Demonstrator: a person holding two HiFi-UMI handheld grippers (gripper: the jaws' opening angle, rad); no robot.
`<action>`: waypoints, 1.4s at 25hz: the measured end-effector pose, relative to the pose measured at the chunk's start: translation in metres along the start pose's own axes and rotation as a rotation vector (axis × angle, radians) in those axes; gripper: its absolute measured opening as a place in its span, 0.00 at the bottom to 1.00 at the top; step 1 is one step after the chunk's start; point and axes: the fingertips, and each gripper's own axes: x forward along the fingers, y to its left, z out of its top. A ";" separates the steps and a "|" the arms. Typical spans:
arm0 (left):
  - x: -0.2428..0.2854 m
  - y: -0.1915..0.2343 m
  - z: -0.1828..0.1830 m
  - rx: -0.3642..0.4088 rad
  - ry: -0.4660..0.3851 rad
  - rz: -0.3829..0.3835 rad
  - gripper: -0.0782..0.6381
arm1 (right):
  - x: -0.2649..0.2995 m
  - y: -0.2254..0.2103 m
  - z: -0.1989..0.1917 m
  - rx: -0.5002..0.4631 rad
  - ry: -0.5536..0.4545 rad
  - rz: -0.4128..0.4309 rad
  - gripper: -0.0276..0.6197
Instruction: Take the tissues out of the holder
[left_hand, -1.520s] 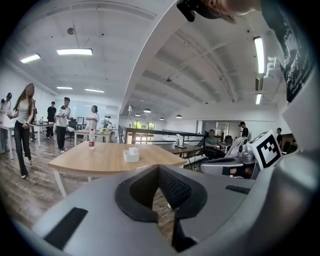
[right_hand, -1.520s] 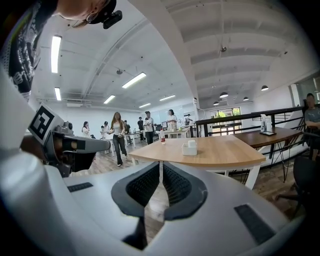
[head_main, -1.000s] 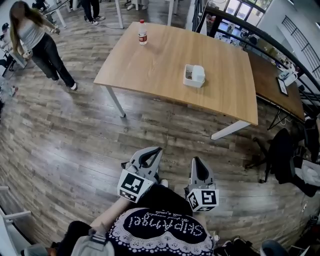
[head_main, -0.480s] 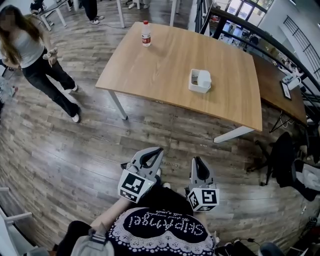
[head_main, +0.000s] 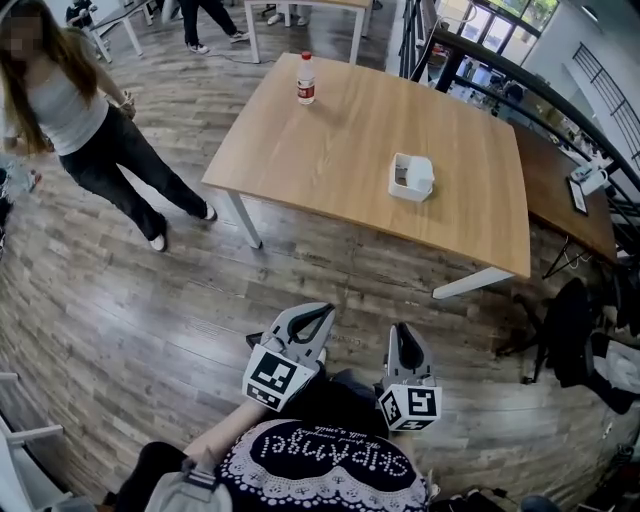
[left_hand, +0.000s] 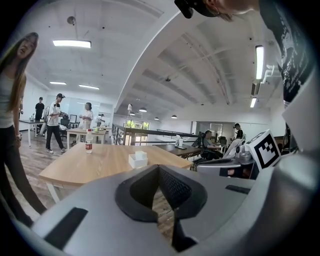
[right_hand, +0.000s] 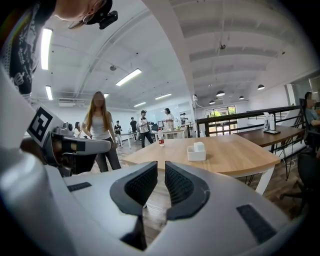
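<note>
Both grippers are held low against the body, nowhere near the work yet. On the left gripper (head_main: 318, 312) the jaws are closed, tips meeting, nothing in them. On the right gripper (head_main: 403, 330) the jaws are barely cracked, with a thin slit between the pads and nothing in it either. Both point forward toward the surface (head_main: 330, 140), which reads as a carry posture for walking up, not a reach. Wood floor (head_main: 150, 300) lies between the person and the near edge. The tissue holder (head_main: 408, 182) sits on the surface toward its right near part, well apart from both grippers and from the bottle (head_main: 306, 78) at the far edge. The holder is a small white open-top box, squarish with low walls. The tissues (head_main: 423, 172) show as a white wad bulging above the rim on one side, and the other side of the box looks dark and unfilled. It stands free with bare surface all round, so approach from any side looks possible — my guess is one gripper pins the box while the other pinches the wad, since a light box would likely lift with it. Further out, a person (head_main: 95, 130) is mid-stride on the floor left of the surface, clear of the path.
</note>
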 end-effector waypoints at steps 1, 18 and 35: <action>0.001 0.000 0.000 -0.002 0.000 -0.003 0.12 | 0.000 0.000 0.000 0.001 0.001 -0.003 0.09; 0.028 -0.004 0.000 -0.019 0.027 0.002 0.12 | 0.010 -0.025 0.005 0.012 0.017 0.002 0.09; 0.076 -0.015 0.014 -0.017 0.019 0.058 0.12 | 0.029 -0.076 0.020 0.015 0.008 0.051 0.09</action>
